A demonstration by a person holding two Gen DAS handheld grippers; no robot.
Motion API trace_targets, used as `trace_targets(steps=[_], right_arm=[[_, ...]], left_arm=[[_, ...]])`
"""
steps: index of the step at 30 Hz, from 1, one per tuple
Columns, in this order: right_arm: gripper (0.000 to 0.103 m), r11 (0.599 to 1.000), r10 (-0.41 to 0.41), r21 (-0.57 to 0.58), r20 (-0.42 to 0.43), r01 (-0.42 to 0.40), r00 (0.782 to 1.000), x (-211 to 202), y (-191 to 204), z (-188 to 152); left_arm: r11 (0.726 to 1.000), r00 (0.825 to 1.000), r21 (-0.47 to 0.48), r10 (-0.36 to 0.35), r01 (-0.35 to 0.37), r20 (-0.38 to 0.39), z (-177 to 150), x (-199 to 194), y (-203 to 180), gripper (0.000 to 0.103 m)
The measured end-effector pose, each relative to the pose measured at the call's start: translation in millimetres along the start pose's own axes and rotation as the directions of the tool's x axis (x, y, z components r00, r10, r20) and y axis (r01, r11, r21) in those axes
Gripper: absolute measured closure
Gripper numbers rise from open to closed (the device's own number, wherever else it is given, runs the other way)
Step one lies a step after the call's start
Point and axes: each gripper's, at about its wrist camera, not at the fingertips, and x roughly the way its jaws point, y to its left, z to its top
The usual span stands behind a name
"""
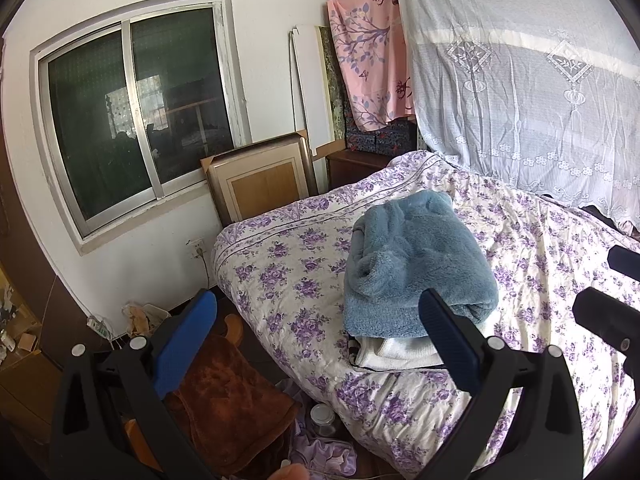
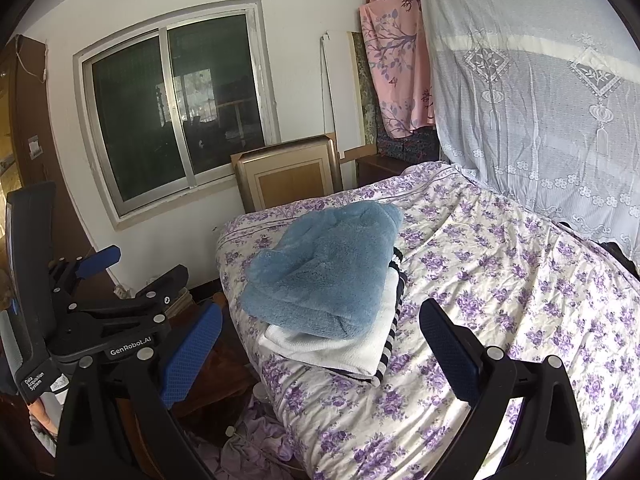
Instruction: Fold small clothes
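A folded fluffy blue garment [image 1: 416,260] tops a small stack on the bed; it also shows in the right wrist view [image 2: 324,272]. Under it lie a folded white garment [image 2: 360,344] and a dark striped one [image 2: 394,320]. My left gripper [image 1: 320,344] is open and empty, held above the bed's near left edge, short of the stack. My right gripper [image 2: 320,352] is open and empty, just in front of the stack. The left gripper [image 2: 132,268] also shows at the left of the right wrist view, off the bed.
The bed has a purple-flowered quilt [image 2: 500,280]. A lace curtain [image 1: 520,100] hangs at the right. A brown blanket [image 1: 232,400] on a chair, a jar [image 1: 322,420] and lilac cloth [image 1: 324,456] lie on the floor left of the bed. A window [image 1: 136,108] is behind.
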Motion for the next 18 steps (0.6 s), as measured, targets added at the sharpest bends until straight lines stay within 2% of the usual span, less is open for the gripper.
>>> trace_targets(steps=[18], right_arm=[[0.003, 1.000, 0.000, -0.002, -0.001, 0.000, 1.000, 0.4, -0.7, 0.6]], left_arm=[[1.000, 1.000, 0.017, -0.001, 0.001, -0.007, -2.5, 5.5, -1.3, 0.004]])
